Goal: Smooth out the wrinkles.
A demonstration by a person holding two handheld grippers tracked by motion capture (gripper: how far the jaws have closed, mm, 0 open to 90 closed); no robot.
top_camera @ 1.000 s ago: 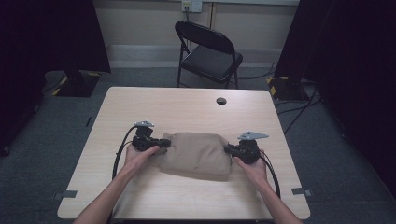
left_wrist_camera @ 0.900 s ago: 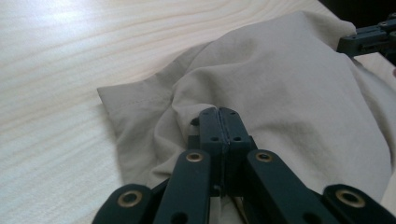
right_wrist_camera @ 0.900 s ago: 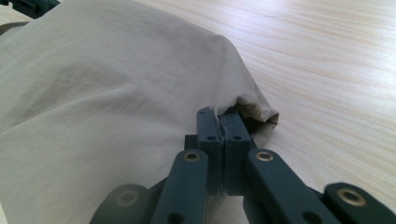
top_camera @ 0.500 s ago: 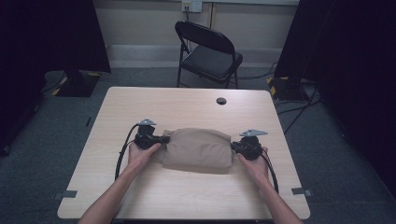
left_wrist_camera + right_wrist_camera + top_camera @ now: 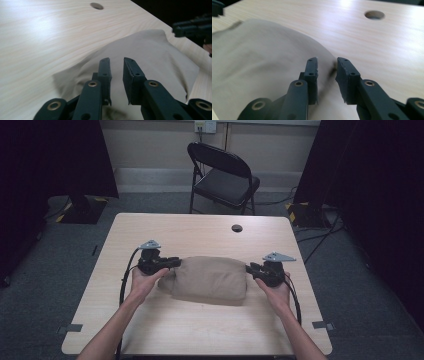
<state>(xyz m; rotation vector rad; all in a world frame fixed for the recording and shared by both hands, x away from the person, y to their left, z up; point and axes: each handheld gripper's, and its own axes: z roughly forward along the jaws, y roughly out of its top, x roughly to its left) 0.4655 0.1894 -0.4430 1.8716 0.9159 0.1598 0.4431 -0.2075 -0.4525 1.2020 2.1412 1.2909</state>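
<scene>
Folded cloth set down, both grips letting go

The folded tan cloth (image 5: 210, 280) lies mid-worktop (image 5: 200, 227); left gripper (image 5: 175, 262) and right gripper (image 5: 250, 268) flank its ends, fingers (image 5: 131, 75) just parting, empty. Only withdrawal seems left.

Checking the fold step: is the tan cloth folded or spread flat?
Folded: the tan cloth lies as a compact, puffy rectangle with a rounded doubled edge on the table.

Cloth (image 5: 140, 57) near end hidden behind own gripper (image 5: 117, 70) (bottom edge crops both).
</scene>
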